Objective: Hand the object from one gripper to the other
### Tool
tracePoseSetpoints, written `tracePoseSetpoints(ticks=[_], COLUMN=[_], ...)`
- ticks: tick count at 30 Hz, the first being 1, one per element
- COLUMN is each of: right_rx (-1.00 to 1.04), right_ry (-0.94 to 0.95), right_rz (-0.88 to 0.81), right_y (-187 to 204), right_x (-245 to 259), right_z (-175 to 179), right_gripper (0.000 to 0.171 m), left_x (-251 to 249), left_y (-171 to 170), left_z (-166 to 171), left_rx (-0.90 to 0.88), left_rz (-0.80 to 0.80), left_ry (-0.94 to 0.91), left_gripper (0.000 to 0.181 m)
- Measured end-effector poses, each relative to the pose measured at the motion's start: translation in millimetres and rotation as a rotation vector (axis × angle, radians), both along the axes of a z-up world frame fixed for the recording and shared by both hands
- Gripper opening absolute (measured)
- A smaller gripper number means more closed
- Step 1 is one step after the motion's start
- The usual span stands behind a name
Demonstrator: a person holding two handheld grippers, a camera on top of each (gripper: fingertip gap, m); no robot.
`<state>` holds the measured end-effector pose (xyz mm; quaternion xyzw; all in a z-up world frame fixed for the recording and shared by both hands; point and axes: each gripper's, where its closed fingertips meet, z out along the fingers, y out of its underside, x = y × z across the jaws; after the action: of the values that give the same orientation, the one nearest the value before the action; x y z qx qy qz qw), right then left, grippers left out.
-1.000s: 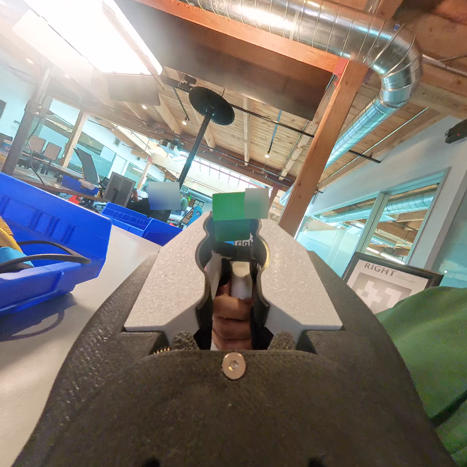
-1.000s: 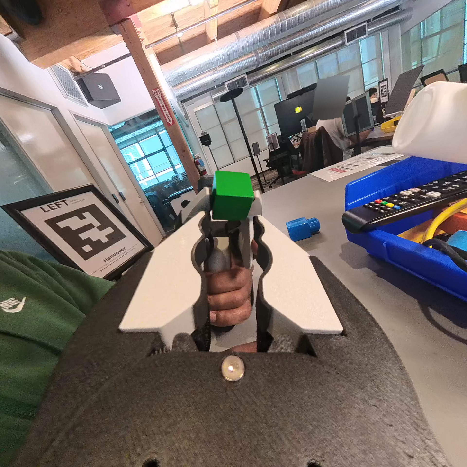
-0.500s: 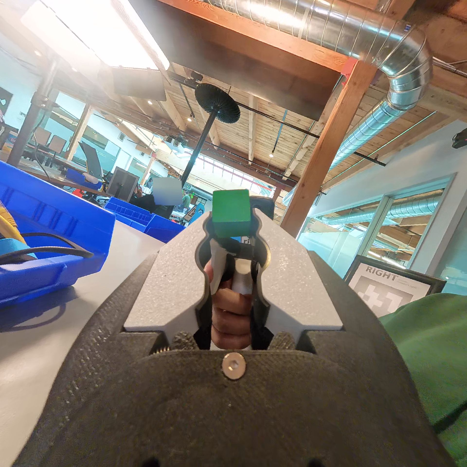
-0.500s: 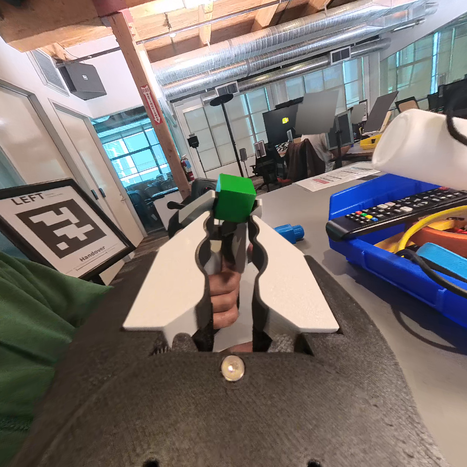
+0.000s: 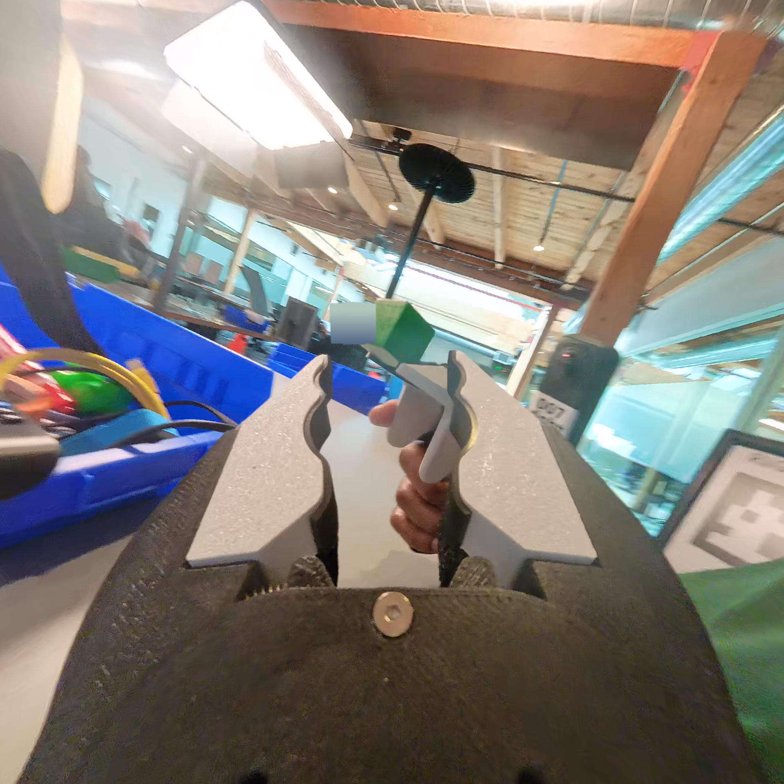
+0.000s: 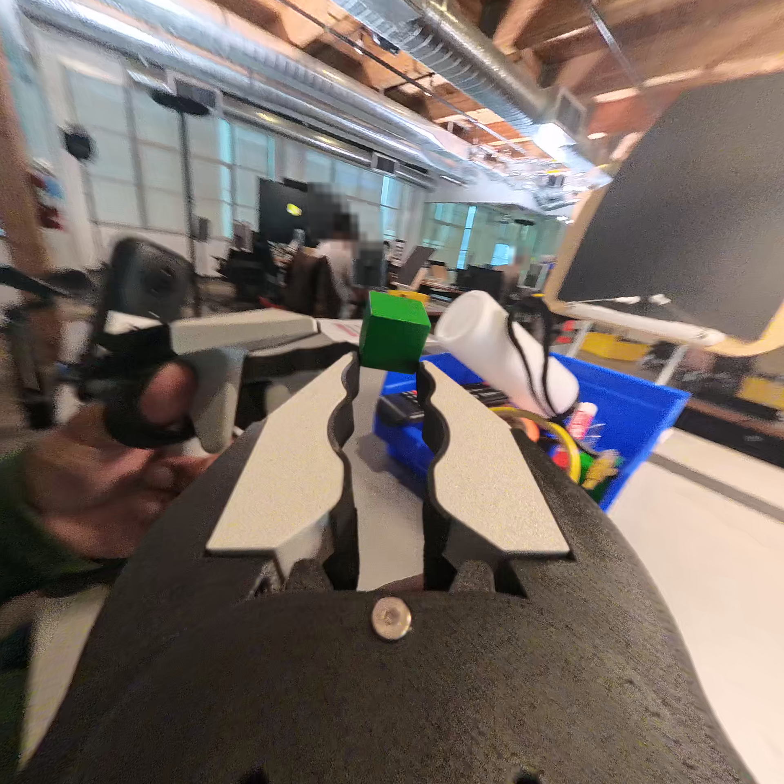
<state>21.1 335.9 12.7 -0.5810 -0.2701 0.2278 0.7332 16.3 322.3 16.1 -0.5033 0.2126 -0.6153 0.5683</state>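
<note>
Two grippers meet over the grey table (image 6: pixel 700 551): the right gripper (image 6: pixel 388 365) is clamped on the green cube (image 6: pixel 392 335), which sits pinched at the very tips of its fingers and stands up above them. Seen from the left gripper (image 5: pixel 388 368), whose fingers are spread wide with nothing between them, the cube (image 5: pixel 403 335) is just ahead and slightly right of the gap, carried by the other tool. Beyond the right gripper's fingertips, to its right, a blue bin (image 6: pixel 636 407) holds a white jug (image 6: pixel 500 352) and a yellow cable (image 6: pixel 560 441).
</note>
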Motion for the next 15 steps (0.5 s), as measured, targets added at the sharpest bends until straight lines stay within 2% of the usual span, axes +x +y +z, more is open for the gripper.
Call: tracePoseSetpoints(ticks=[3,6,9,15], right_rx=[0.084,0.144,0.163,0.191], right_ry=[-0.161,-0.281,-0.311,-0.337], right_rz=[-0.149,-0.225,-0.237,-0.230], right_y=[7.2,9.5,9.0,6.3], right_x=[1.6,-2.1,-4.1,-7.7], right_z=[-8.2,-15.1,-16.7,-17.2], right_gripper=[0.027,0.026,0.027,0.027], left_x=[-9.4,-7.0,1.1,-1.1], left_y=[6.0,2.2,-1.1,3.8], left_z=[4.5,4.2,-1.1,-4.2], left_rx=[0.127,0.305,0.408,0.409], left_rz=[0.198,0.370,0.447,0.491], left_ry=[0.070,0.209,0.319,0.356], left_gripper=[0.055,0.055,0.054,0.049])
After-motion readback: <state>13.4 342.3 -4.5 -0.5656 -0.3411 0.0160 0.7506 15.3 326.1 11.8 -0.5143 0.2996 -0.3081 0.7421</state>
